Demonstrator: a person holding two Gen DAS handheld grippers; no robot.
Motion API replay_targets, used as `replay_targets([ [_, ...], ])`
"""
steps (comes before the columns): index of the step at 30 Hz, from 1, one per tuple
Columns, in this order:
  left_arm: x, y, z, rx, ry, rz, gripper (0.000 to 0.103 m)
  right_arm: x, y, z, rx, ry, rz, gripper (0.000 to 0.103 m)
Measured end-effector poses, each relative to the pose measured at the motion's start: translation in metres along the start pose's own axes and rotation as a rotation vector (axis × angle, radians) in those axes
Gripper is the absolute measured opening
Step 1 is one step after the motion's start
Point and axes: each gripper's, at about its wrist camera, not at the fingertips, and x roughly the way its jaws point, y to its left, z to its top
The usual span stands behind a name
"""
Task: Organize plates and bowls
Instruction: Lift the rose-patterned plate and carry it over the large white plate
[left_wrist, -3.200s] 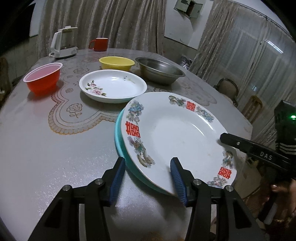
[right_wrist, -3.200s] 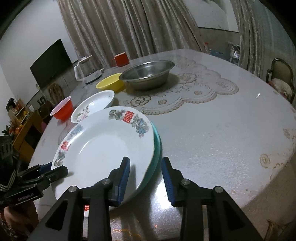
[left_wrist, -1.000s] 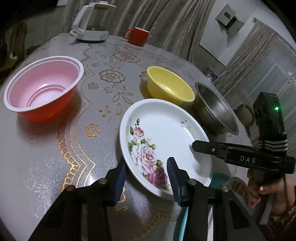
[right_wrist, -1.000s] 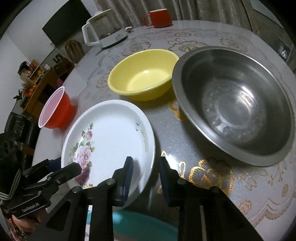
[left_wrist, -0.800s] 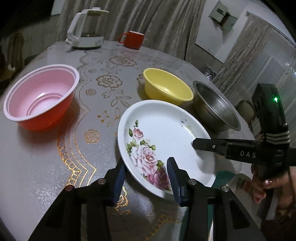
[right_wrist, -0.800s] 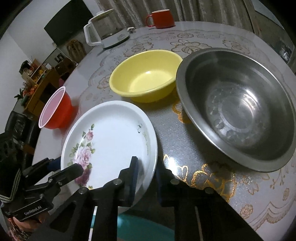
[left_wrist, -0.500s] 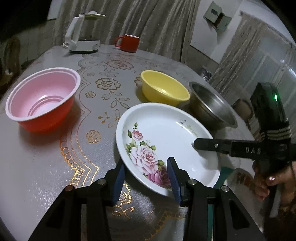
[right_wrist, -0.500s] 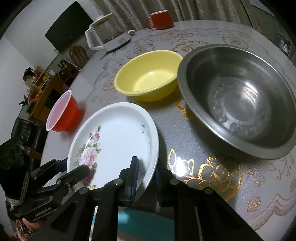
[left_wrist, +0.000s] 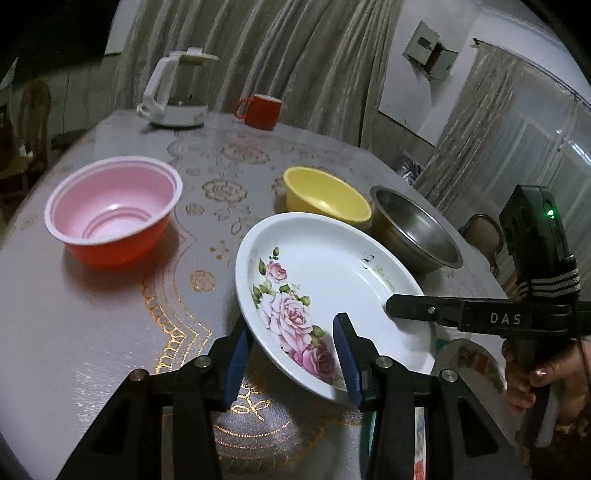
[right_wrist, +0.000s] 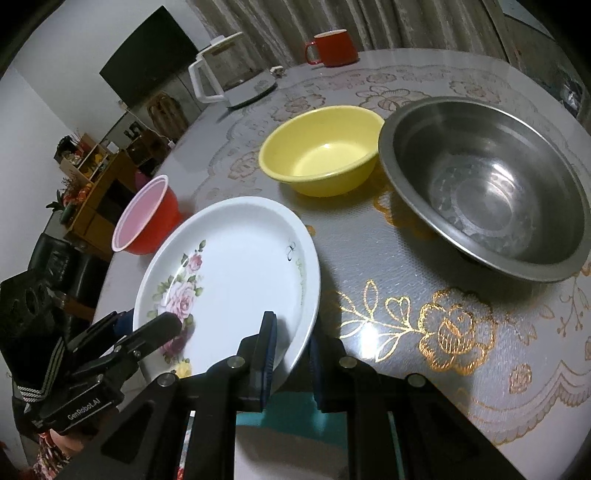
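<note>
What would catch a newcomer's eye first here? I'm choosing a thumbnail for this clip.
The white rose-patterned plate, at the near table edge, with the left tool and right tool each on its rim. Behind it to the right sit the yellow plastic bowl and the large steel basin; the red bowl with a pink inside stands to the left.

Black tools (left_wrist: 291, 354), blue pads (left_wrist: 345, 356)

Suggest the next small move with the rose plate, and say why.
Probably carry the rose plate back over the teal plate showing beneath it: the left hand-held gripper and right hand-held gripper each clamp its near rim, and it looks tilted off the table.
</note>
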Motion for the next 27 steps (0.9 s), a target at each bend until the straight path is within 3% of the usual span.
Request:
replay_targets([
  [27,-0.048,-0.052,-0.020,0.064,-0.031,-0.092,0.044,-0.063,0.011,-0.052,0.045,-0.128,0.073,0.016],
])
